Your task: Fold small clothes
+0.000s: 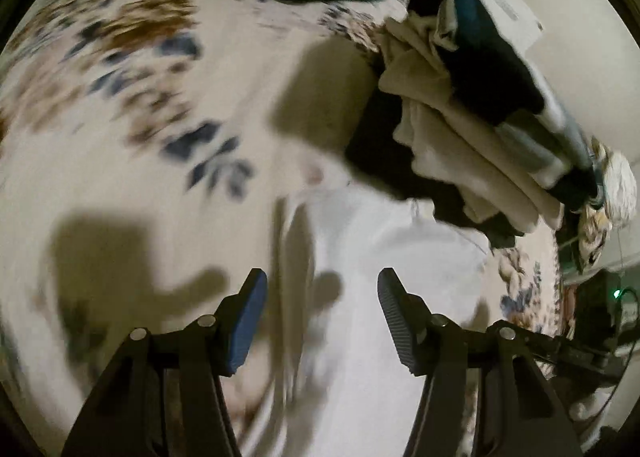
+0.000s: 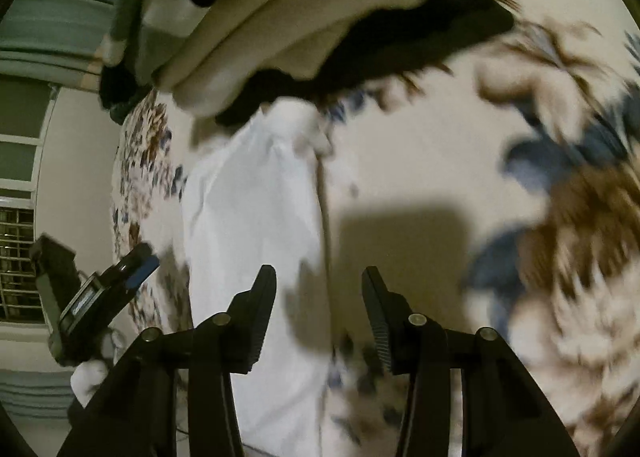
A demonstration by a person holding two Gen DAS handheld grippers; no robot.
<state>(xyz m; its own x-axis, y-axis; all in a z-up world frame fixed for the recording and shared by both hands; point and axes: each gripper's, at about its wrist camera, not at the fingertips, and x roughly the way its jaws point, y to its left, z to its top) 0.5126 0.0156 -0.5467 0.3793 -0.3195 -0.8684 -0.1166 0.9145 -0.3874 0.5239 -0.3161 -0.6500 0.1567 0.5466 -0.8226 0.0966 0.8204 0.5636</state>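
While your left gripper (image 1: 322,289) and right gripper (image 2: 319,287) hover empty, jaws wide, a white cloth garment (image 2: 256,225) lies beneath on the floral bedsheet (image 1: 120,137). A stack of beige and black folded clothes (image 1: 452,137) sits beside it.

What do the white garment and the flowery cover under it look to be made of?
White garment: thin woven fabric, probably cotton, matte, with soft creases and folds. Flowery cover: printed cloth, matte, lying smooth like a bedsheet. Motion blur hides any weave, so both are guesses.
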